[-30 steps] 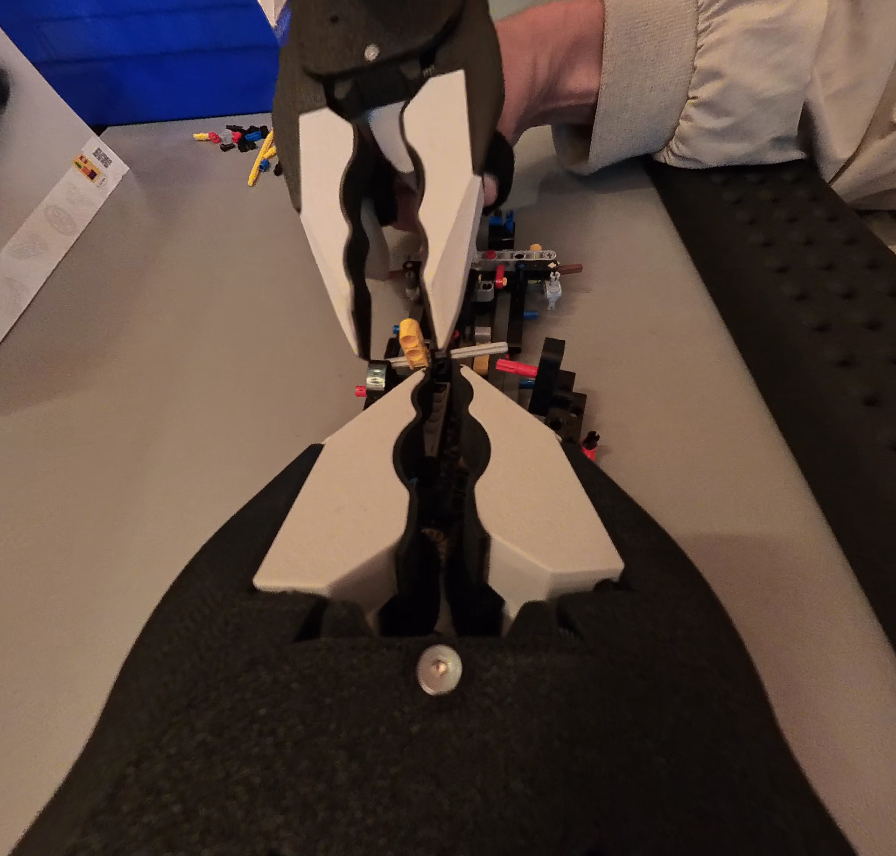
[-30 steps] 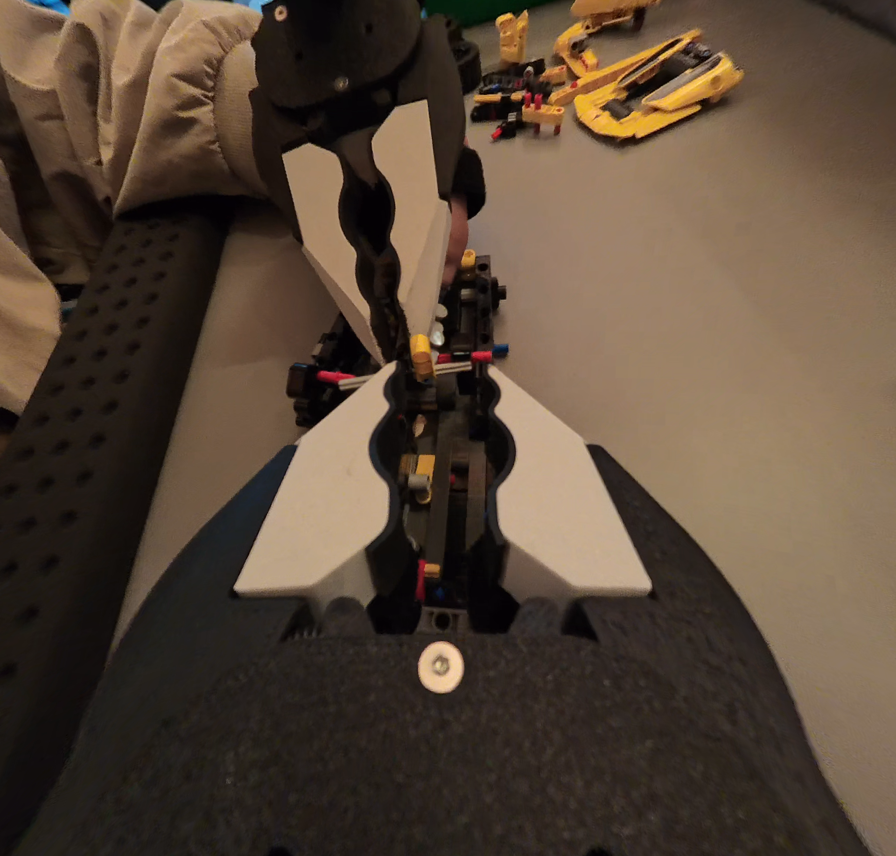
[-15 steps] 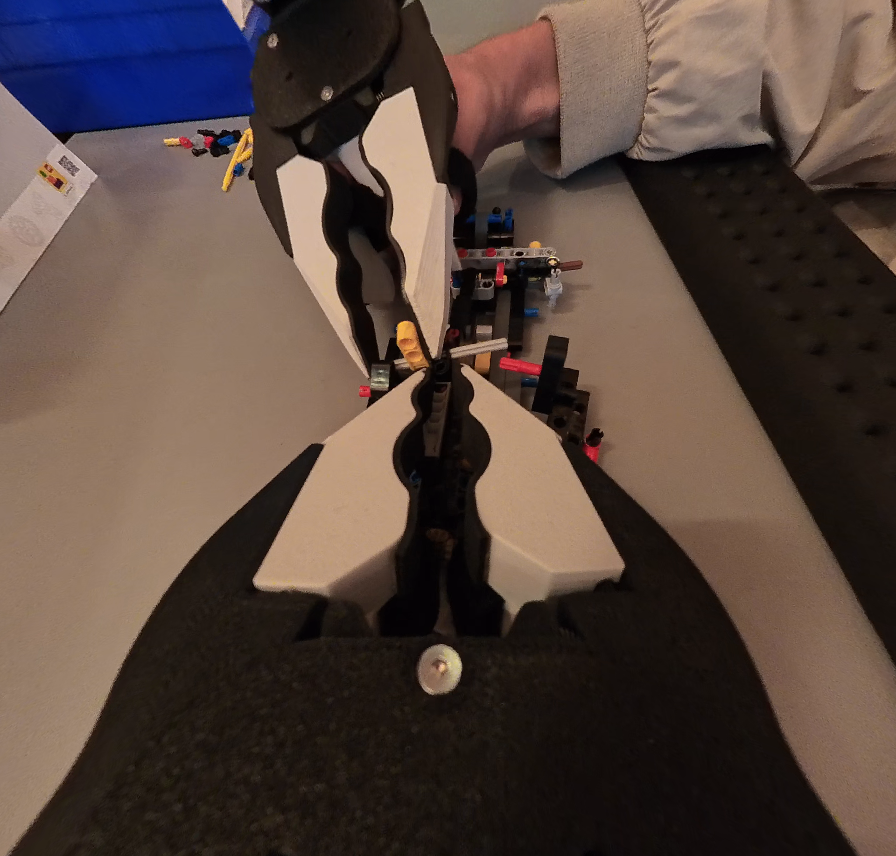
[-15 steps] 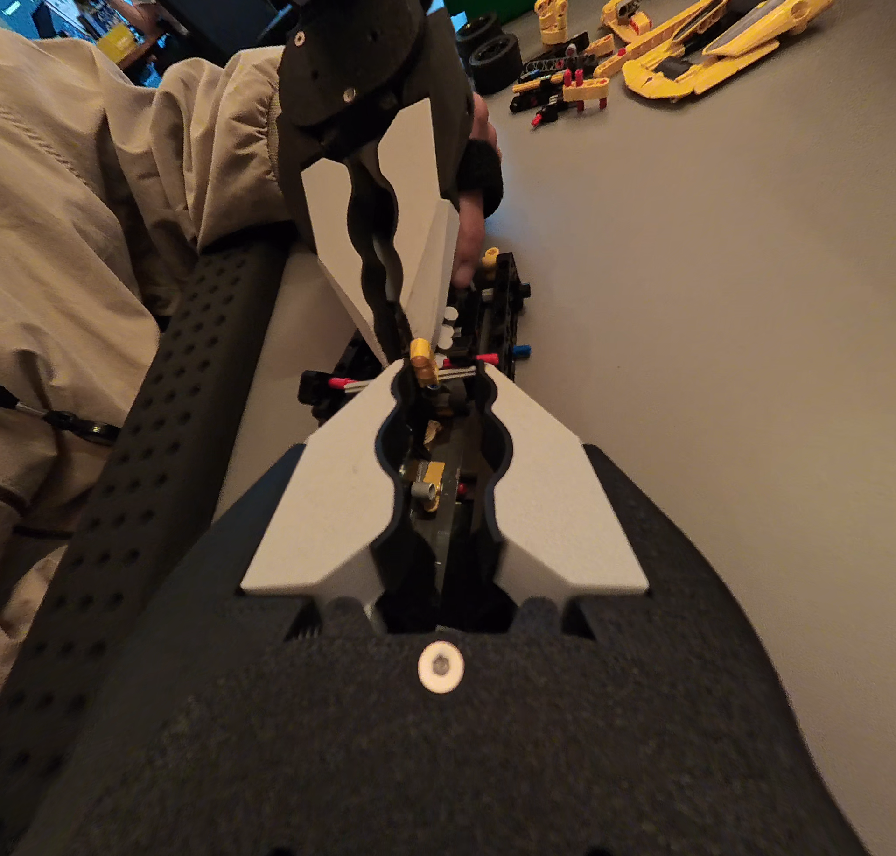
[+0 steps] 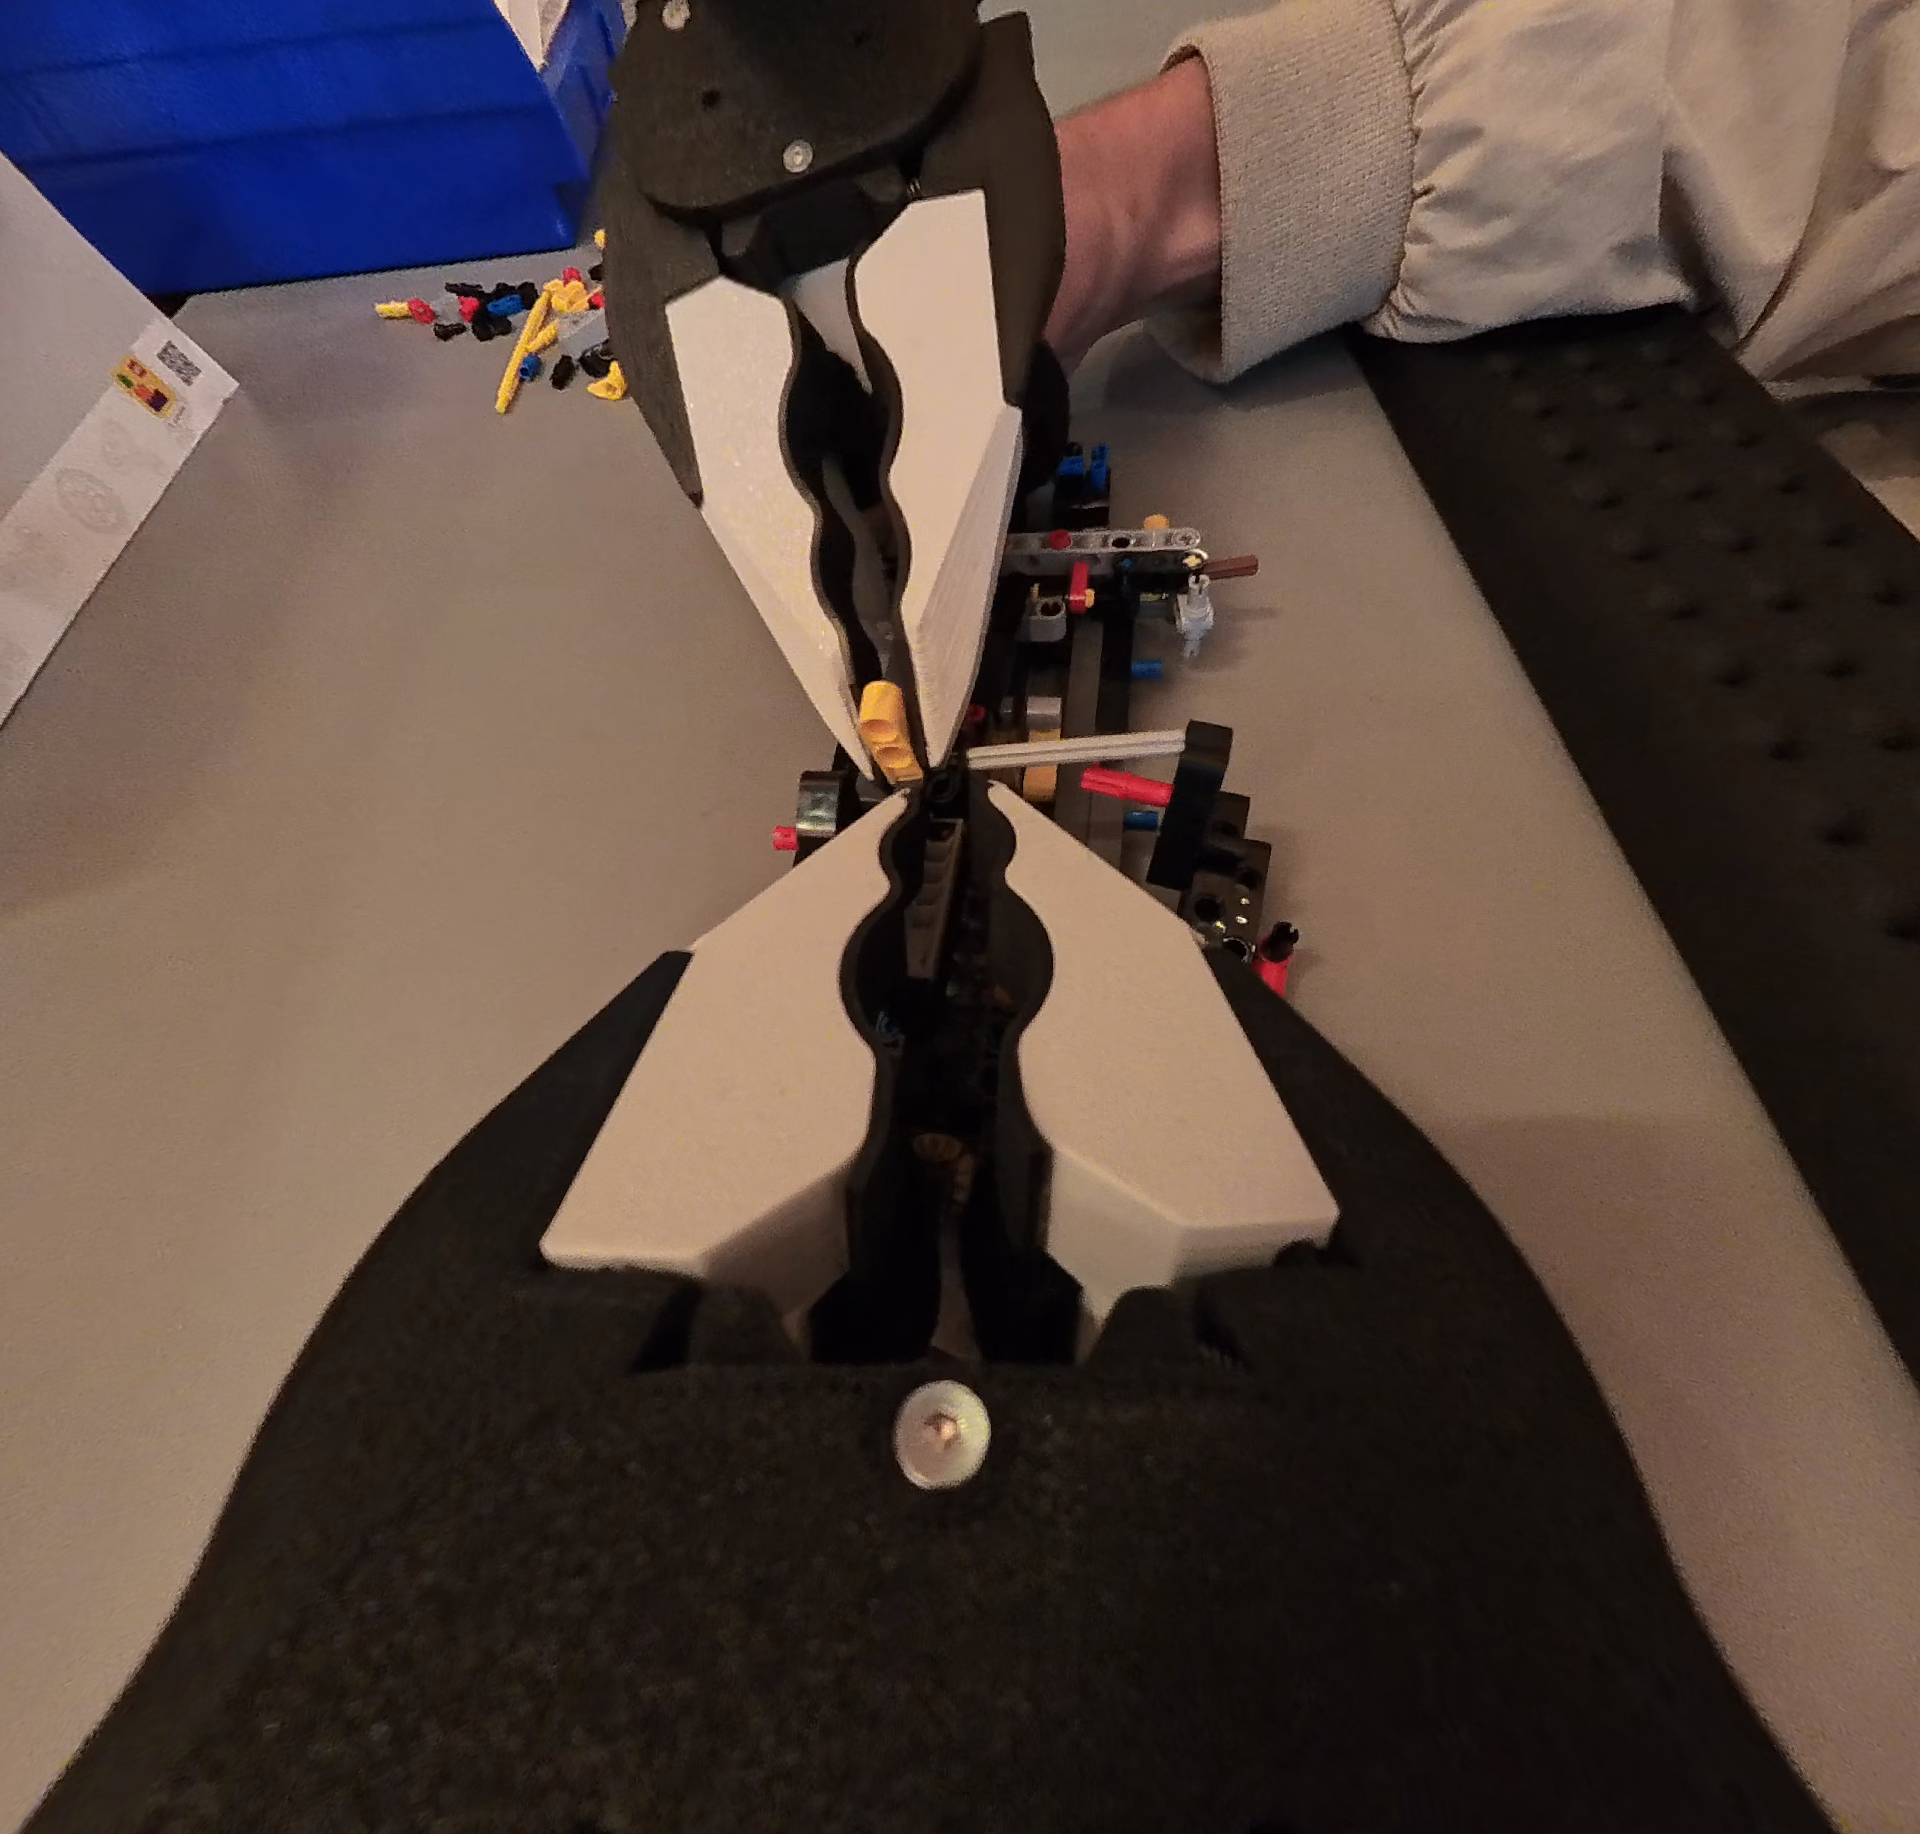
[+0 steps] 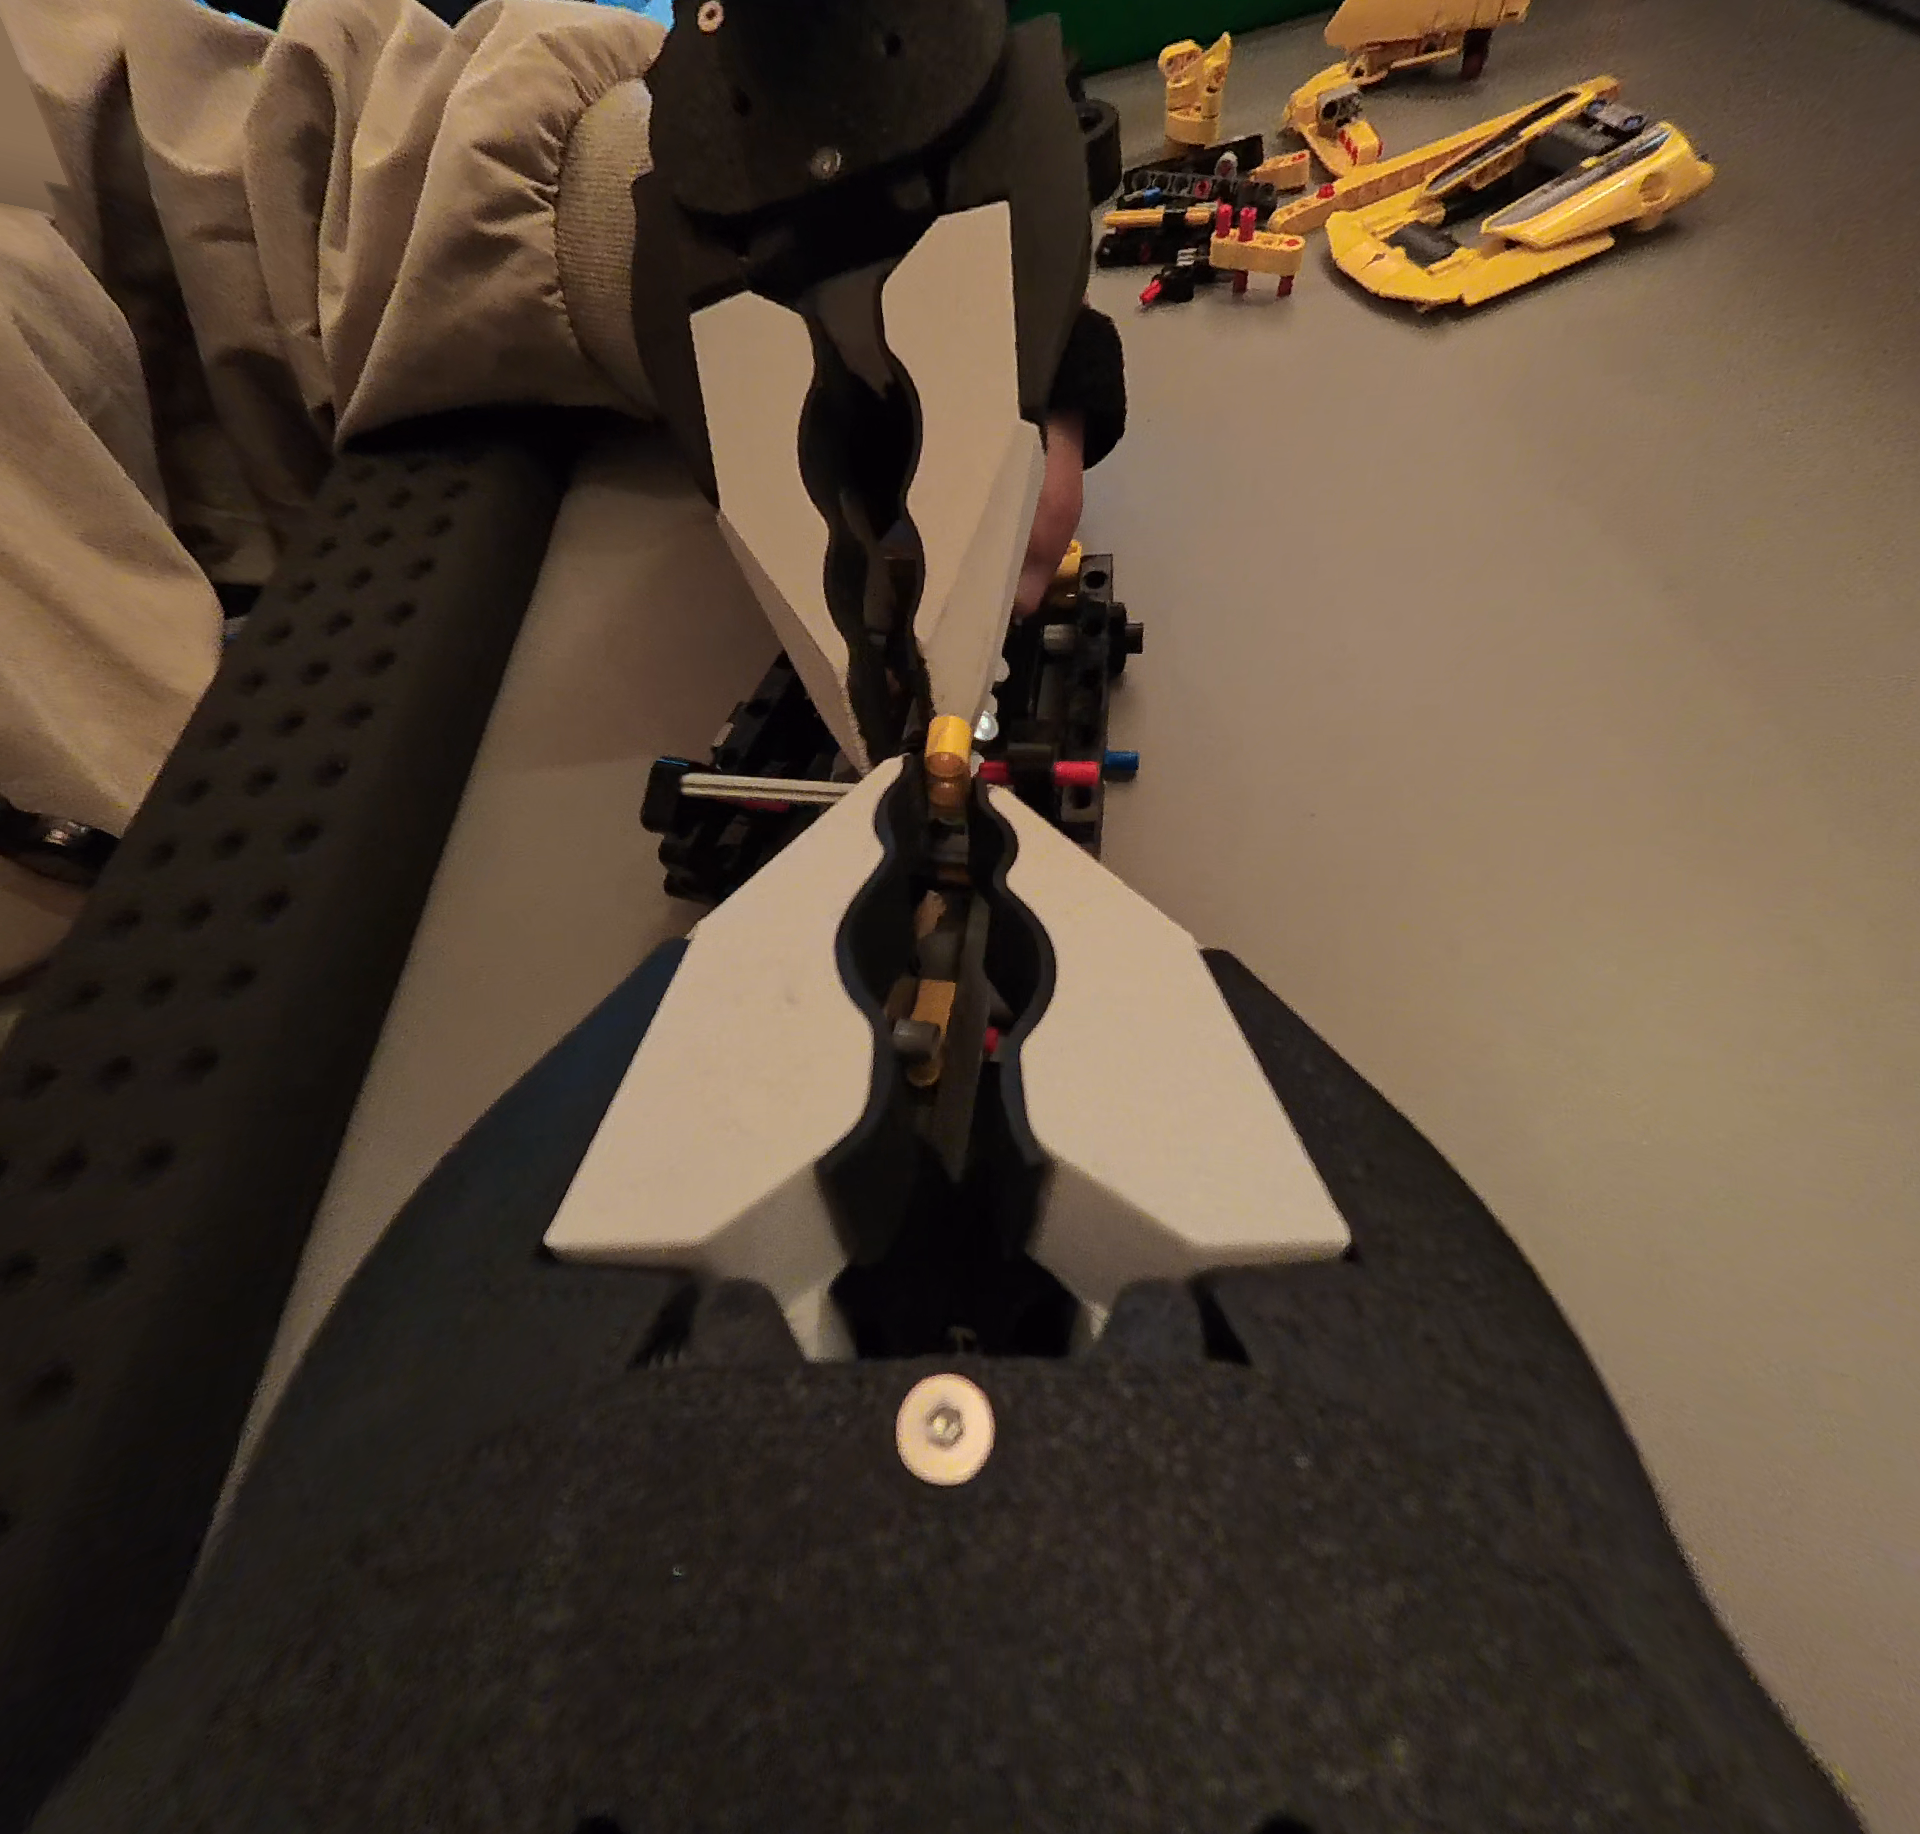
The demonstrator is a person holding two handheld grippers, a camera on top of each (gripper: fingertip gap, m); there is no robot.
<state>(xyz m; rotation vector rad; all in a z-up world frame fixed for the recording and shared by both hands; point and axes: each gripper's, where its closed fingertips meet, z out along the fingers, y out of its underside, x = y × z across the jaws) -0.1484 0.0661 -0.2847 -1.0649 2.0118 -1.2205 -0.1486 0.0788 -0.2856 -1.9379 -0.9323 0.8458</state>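
Note:
A black brick-built chassis [image 5: 1205, 849] lies on the grey table, with a grey axle [image 5: 1081, 745] across it and a yellow connector [image 5: 885, 735] on the axle. My left gripper [image 5: 948, 797] is shut on a black part of the chassis beside the axle. My right gripper [image 5: 902, 761] comes from the far side, tips against the left's. In the right wrist view the right gripper [image 6: 948, 797] is shut on the yellow connector [image 6: 948, 761]. The left gripper [image 6: 891, 745] meets it from above, by the axle [image 6: 769, 789] and the chassis [image 6: 1081, 704].
A blue bin [image 5: 291, 101], loose small parts [image 5: 509, 319] and a paper sheet [image 5: 94, 454] lie far left. A black perforated mat [image 5: 1662, 641] runs along the table edge under a beige sleeve [image 5: 1558, 122]. Yellow car body pieces [image 6: 1507, 205] lie far right in the right wrist view. The grippers are tip to tip, or close to it.
The right gripper's fingers have closed from a wide gap onto the yellow connector. The left gripper stays shut on the chassis. Both grippers have shifted slightly.

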